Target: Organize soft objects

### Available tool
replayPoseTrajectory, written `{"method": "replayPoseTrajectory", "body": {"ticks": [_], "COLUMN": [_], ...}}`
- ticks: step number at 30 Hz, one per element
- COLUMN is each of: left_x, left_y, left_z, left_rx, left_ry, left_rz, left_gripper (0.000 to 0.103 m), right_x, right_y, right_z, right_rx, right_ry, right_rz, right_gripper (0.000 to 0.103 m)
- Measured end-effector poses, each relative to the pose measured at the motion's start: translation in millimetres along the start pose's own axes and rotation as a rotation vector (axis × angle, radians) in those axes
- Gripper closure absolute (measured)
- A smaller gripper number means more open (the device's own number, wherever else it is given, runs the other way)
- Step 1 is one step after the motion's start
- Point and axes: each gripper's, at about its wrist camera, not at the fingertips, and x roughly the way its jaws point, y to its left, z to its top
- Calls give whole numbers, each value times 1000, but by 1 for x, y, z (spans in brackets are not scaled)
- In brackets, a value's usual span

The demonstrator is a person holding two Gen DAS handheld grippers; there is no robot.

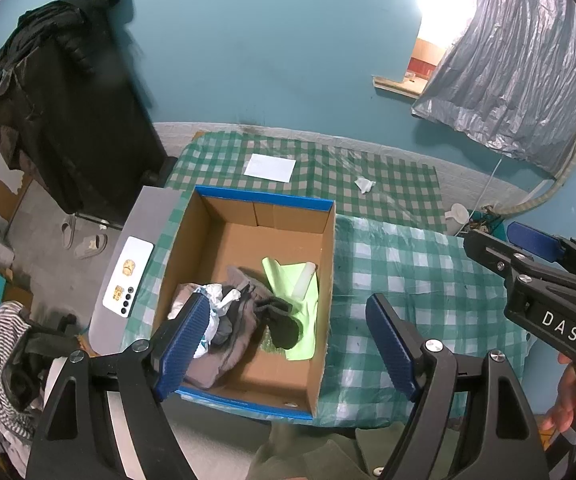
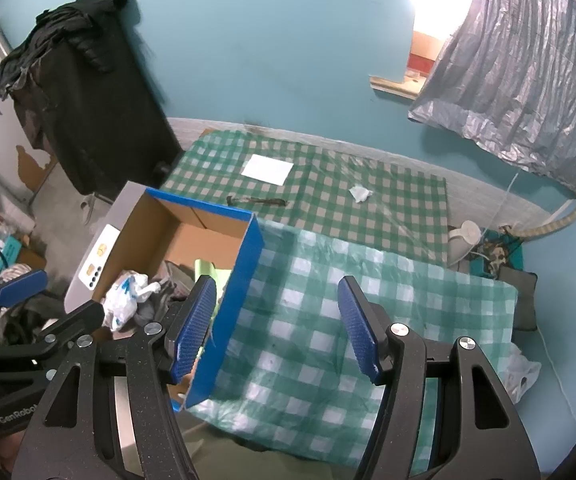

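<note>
Inside the blue-rimmed brown cardboard box (image 1: 248, 240) lie a lime-green cloth (image 1: 299, 300), grey garments (image 1: 236, 344) and a crumpled white plastic bag (image 1: 216, 300). The left gripper (image 1: 288, 344) hangs spread and empty over the box. The right gripper (image 2: 276, 328) is spread and empty just beside the box.

A table covered by a green-and-white checked plastic cloth (image 1: 407, 280) filled the frame's middle. On it lay an open blue-rimmed cardboard box (image 1: 248, 200) at centre left, a white paper sheet (image 1: 270, 167) and a crumpled white tissue (image 1: 364, 185) higher up.
</note>
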Motion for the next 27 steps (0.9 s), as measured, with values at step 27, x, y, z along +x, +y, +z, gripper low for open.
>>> {"method": "replayPoseTrajectory", "body": {"ticks": [27], "left_x": [-1], "left_y": [6], "left_z": [-5], "left_rx": [-14], "left_ry": [18], "left_rz": [13], "left_gripper": [21], "right_x": [-2], "right_y": [0], "right_z": [-4], "right_rx": [-1], "right_ry": [4], "right_rz": [2], "right_gripper": [40]}}
